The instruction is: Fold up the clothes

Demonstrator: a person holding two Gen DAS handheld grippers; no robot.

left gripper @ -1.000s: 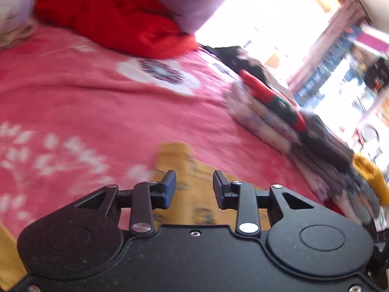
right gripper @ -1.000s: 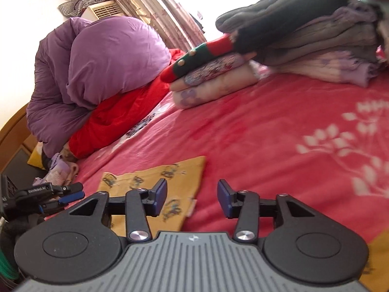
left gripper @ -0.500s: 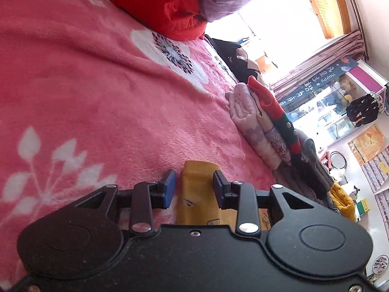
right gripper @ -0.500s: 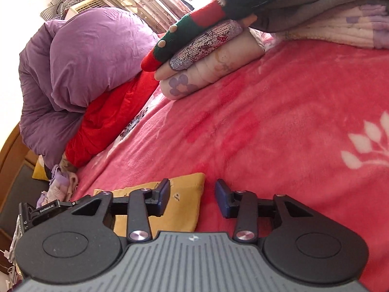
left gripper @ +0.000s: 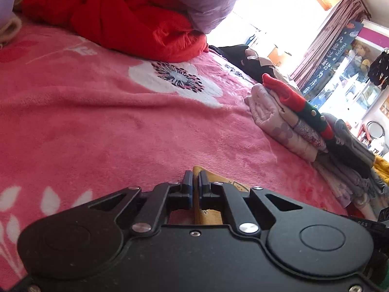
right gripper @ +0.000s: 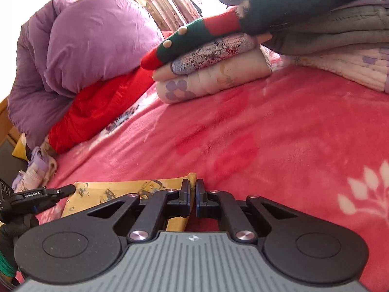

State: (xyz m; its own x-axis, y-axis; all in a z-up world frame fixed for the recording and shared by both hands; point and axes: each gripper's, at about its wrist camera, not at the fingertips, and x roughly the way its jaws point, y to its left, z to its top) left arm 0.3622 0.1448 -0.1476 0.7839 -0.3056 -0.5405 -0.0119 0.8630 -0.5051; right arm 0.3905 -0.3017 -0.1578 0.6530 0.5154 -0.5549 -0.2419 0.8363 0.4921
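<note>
A yellow printed garment (right gripper: 116, 192) lies flat on the pink flowered blanket (right gripper: 279, 150). My right gripper (right gripper: 193, 187) is shut on its far right corner. In the left wrist view the same yellow garment (left gripper: 233, 185) shows just past my left gripper (left gripper: 193, 181), which is shut on its near corner edge. The left gripper's tip (right gripper: 58, 191) also shows at the left edge of the right wrist view, at the garment's other end. Most of the garment is hidden under the gripper bodies.
A stack of folded clothes (left gripper: 304, 126) with a red and green knit on top sits to the right; the same folded stack (right gripper: 243, 48) looms close ahead in the right view. A red quilt (left gripper: 126, 19) and purple duvet (right gripper: 85, 43) pile up at the bed's far end.
Both grippers went from open to shut on the yellow garment's corners. The left view swung back up toward the red quilt; the right gripper stayed low near the folded stack.
</note>
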